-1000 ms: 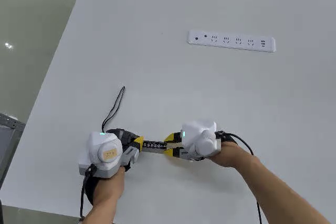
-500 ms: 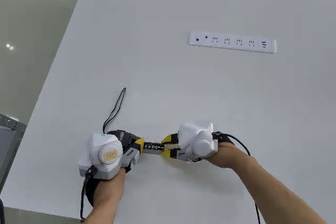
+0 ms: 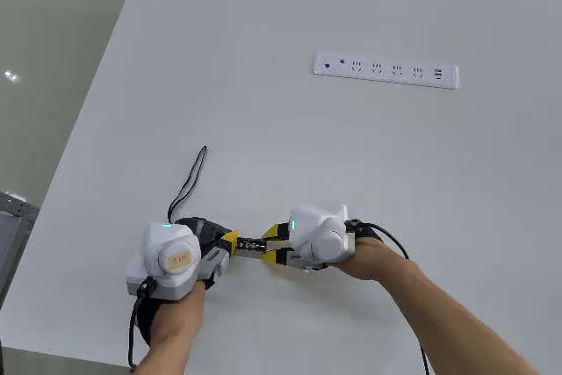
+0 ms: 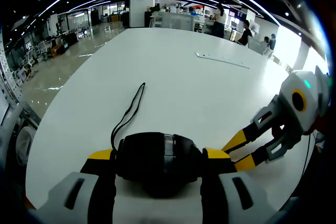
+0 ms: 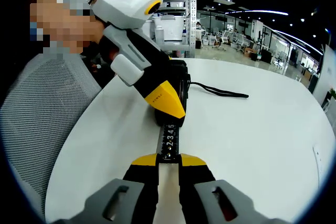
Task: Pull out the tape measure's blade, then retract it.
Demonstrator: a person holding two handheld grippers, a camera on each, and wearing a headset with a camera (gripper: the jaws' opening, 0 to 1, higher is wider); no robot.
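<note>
Black plastic case of the tape measure (image 3: pixel 198 228) sits at the near edge of the white table (image 3: pixel 307 147), close to its left side, clamped between the yellow tips of my left tongs (image 4: pixel 158 156). In the left gripper view the two tips press on opposite sides of the case, so those tongs are closed on it.

Orientation: the blade (image 5: pixel 169 141) leaves the case toward my right. Its long axis runs roughly left to right across the table in the head view, parallel to the near edge. A short length is exposed, bridging the gap between the two tools. The right gripper view shows it lying flat, printed face up, with digits 2 3 4 5 readable, in line with the jaws.

My right tongs (image 5: pixel 169 160) are pinched shut on the free end of the blade. Their tips point back at the case.

A thin black cord (image 3: pixel 189 180) trails from the case toward the far side of the table, lying loose on the surface.

Count:
- tape measure, 1
- blade, 1
- cord, 1
- tongs, 2
- white power strip (image 3: pixel 386 69), 1, well apart from the work at the far right of the table, long axis also roughly left to right
</note>
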